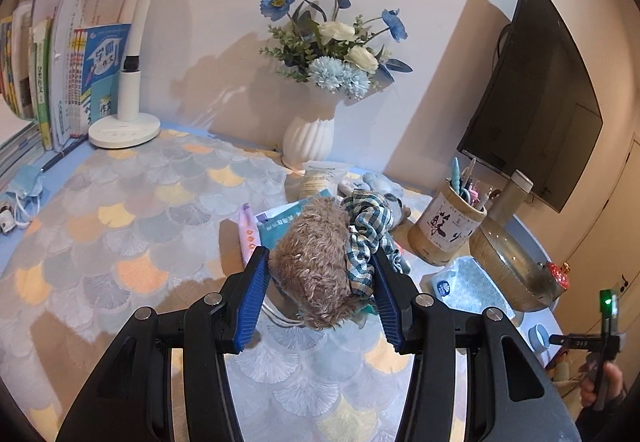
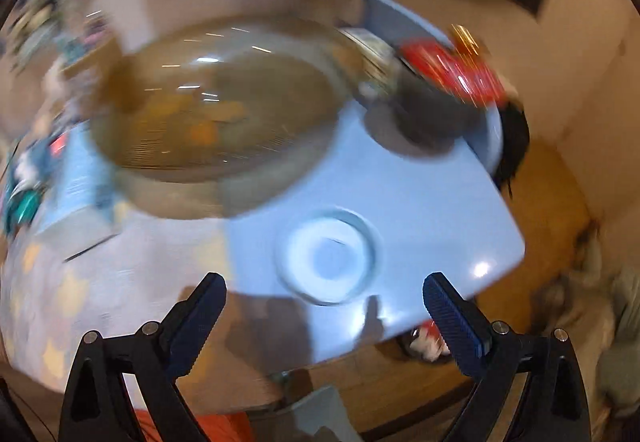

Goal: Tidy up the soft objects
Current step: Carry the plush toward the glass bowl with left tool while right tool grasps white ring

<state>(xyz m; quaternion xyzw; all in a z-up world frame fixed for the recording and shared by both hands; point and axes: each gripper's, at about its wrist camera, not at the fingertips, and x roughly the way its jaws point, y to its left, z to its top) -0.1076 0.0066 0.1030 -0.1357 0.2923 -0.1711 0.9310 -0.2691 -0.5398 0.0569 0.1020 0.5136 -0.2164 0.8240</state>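
Books and lamp, far left: books [image 1: 60,69] leaned along the wall with the lamp base [image 1: 124,129] just beside them; both stood well apart from the load, so little risk there.
Open room: the patterned tabletop [image 1: 120,226] left of centre lay bare, judged the safest ground for setting anything down.
Left gripper [image 1: 320,274]: fingers clenched on the plush toy [image 1: 316,258], held above the tabletop, a checked cloth [image 1: 366,230] caught against the right finger.
Grip risk: the cloth seemed only partly pinched; it could slip free and drop.
Clutter behind: papers [image 1: 276,222], the vase [image 1: 308,137] and the pen holder [image 1: 444,230] stood close; a forward swing could topple them.
Glass bowl [image 2: 216,101]: near the tabletop's right end, probably the receptacle.
Right gripper [image 2: 324,322]: fingers spread wide, nothing between them, over the tabletop's corner; the view was blurred.
Edge risk: a careless sweep there could knock the bowl or the red-topped item [image 2: 452,69] towards the drop.
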